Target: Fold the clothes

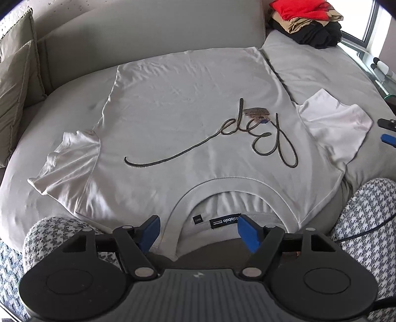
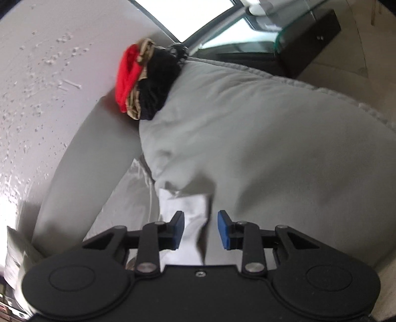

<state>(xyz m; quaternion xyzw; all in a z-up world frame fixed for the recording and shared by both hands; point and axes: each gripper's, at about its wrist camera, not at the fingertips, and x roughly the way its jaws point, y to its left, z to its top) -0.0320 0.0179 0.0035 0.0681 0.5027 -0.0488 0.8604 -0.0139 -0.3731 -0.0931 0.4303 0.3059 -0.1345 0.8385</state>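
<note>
Looking down the left gripper [image 1: 199, 232], we see its two blue-padded fingers [image 1: 150, 231] spread well apart, holding nothing, poised just above the collar of a pale grey short-sleeved T-shirt [image 1: 188, 104]. That shirt lies flat and face up on a grey cushioned sofa seat [image 1: 316, 67], collar nearest us, hem toward the backrest, both sleeves fanned out to the sides. A dark cursive embroidered script [image 1: 250, 138] runs across its chest, and a small brown hang tag [image 1: 256, 112] rests on the lettering. Inside the collar a black neck label [image 1: 224, 221] shows between the fingers. At the lower corners we catch the person's knees in black-and-white houndstooth trousers [image 1: 366, 213].

Over on the right gripper [image 2: 200, 229], the blue pads [image 2: 178, 229] stand apart too, gripping nothing, with the shirt's white sleeve edge [image 2: 188, 210] lying below and between them; whether a pad touches the cloth we cannot tell. Far back on the seat sits a folded stack of red, tan and black clothes [image 1: 307, 22], up against the backrest near the window [image 1: 371, 27]. Olive-grey throw cushions [image 1: 17, 74] lean at the far left.
</note>
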